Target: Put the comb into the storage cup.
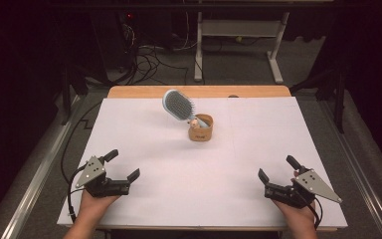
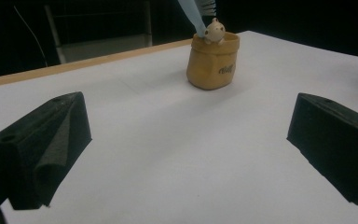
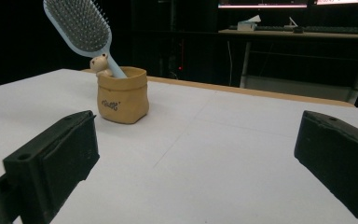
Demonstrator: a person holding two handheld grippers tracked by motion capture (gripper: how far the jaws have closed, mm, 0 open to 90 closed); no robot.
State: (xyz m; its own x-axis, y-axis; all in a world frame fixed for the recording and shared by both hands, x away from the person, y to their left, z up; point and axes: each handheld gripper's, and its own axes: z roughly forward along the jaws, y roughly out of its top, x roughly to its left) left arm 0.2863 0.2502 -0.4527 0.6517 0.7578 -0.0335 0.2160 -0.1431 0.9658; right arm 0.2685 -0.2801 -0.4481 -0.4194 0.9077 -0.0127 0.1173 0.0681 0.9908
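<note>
- Room: dark surround, grey carpet floor [image 1: 238,64] with loose cables [image 1: 146,57] and the legs of a white desk frame [image 1: 238,40] beyond the table; a second desk with lit screens at the back in the right gripper view.
- Surface: 1 table [image 1: 179,164] covered in white sheet, with a wooden edge showing along the far side.
- Item 1: hairbrush [image 1: 179,105], pale blue, oval head with dark bristles. Handle end stands in the pouch; long axis tilted, head up and leaning toward the far left in the high view. Bristle face turned up and toward the person's side.
- Item 2: pouch [image 1: 201,128], tan, sack-shaped, upright, on the far centre of the table, well apart from both grippers. 1 small dark script word on its front, too small to read.
- Item 3: small bear figure [image 3: 101,64], cream, at the pouch rim, touching the brush handle.
- Left gripper [image 1: 123,164]: held in a hand at near left; jaws wide apart, nothing between them, pointing toward the pouch.
- Right gripper [image 1: 277,167]: held in a hand at near right; jaws wide apart, nothing between them.
</note>
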